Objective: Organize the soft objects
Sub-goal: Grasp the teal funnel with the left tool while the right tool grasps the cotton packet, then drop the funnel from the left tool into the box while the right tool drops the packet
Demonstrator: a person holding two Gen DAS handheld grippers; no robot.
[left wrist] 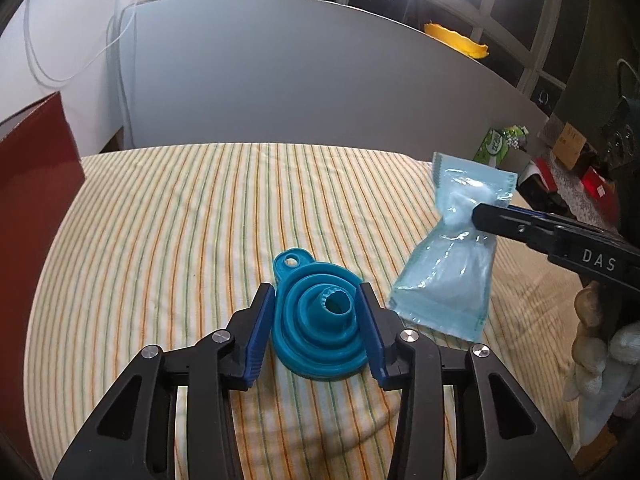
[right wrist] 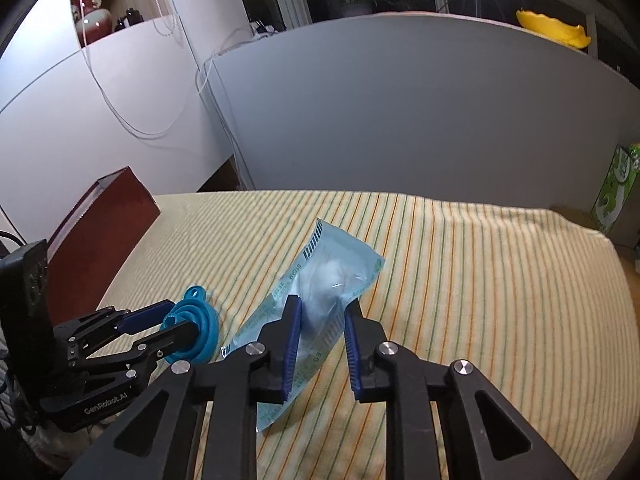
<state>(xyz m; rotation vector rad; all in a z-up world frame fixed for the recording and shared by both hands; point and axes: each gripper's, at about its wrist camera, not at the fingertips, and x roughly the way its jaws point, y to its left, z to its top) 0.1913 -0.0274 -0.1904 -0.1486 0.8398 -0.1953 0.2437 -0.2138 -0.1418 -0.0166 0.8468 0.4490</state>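
A teal collapsible silicone funnel sits between the blue pads of my left gripper, which is shut on its rim and holds it just above the striped cloth; it also shows in the right wrist view. My right gripper is shut on a pale blue sealed pouch of white cotton and pinches it at the middle. In the left wrist view the pouch hangs from the right gripper, lifted off the cloth, to the right of the funnel.
A yellow, green and orange striped cloth covers the table. A dark red box stands at the left edge, also in the right wrist view. A grey panel stands behind. A green carton and clutter lie off the right edge.
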